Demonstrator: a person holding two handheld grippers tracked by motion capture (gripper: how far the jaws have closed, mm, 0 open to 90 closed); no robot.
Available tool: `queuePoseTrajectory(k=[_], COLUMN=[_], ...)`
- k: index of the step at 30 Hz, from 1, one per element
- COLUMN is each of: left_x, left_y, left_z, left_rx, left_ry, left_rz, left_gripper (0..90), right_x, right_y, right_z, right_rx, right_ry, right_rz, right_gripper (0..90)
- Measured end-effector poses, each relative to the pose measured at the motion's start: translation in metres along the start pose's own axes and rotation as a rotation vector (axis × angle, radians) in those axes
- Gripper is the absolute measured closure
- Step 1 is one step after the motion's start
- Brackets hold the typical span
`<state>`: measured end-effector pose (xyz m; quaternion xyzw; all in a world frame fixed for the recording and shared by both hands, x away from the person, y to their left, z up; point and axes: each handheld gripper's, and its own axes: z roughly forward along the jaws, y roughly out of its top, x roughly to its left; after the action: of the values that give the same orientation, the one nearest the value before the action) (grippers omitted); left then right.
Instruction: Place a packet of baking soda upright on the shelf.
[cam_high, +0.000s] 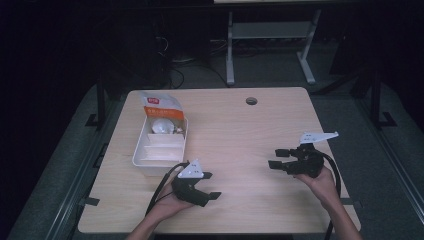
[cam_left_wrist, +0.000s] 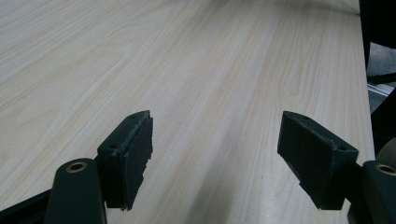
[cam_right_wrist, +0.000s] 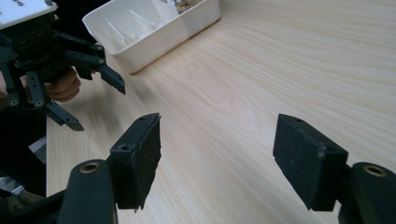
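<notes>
My left gripper (cam_high: 213, 185) is held low near the table's front edge, just right of the white divided tray (cam_high: 147, 167). Its jaws stand open over bare wood in the left gripper view (cam_left_wrist: 217, 128). My right gripper (cam_high: 275, 157) hovers at the right side of the table, pointing left, also open with nothing between its jaws (cam_right_wrist: 217, 130). The right gripper view shows the left gripper (cam_right_wrist: 99, 106) in a hand, with the tray (cam_right_wrist: 159, 44) behind it. An orange-and-white bag (cam_high: 160, 105) leans at the tray's far end, over a white round object (cam_high: 161, 126).
The light wooden table (cam_high: 240, 130) has a round cable hole (cam_high: 251, 101) near its far edge. A white desk frame (cam_high: 270, 35) stands on the floor beyond. Cables trail from both grippers toward the front edge.
</notes>
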<state>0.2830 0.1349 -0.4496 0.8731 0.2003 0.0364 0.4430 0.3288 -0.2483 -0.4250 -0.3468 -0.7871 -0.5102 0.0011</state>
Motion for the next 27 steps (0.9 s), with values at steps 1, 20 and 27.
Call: queuePoseTrajectory(k=[1, 20, 27], left_x=[0.000, 0.000, 0.000], left_y=[0.000, 0.000, -0.001], left_z=[0.000, 0.000, 0.000], left_rx=[0.001, 0.000, 0.001], left_ry=[0.000, 0.003, -0.003], left_rz=[0.001, 0.004, 0.008], left_gripper=[26.0, 26.0, 26.0], right_x=[0.000, 0.012, 0.018], right_y=[-0.002, -0.033, -0.045], right_z=[0.000, -0.003, -0.008], right_rx=[0.003, 0.048, 0.018], right_ry=[-0.001, 0.014, 0.000], right_rz=[0.002, 0.009, 0.016], right_gripper=[30.8, 30.6, 29.5])
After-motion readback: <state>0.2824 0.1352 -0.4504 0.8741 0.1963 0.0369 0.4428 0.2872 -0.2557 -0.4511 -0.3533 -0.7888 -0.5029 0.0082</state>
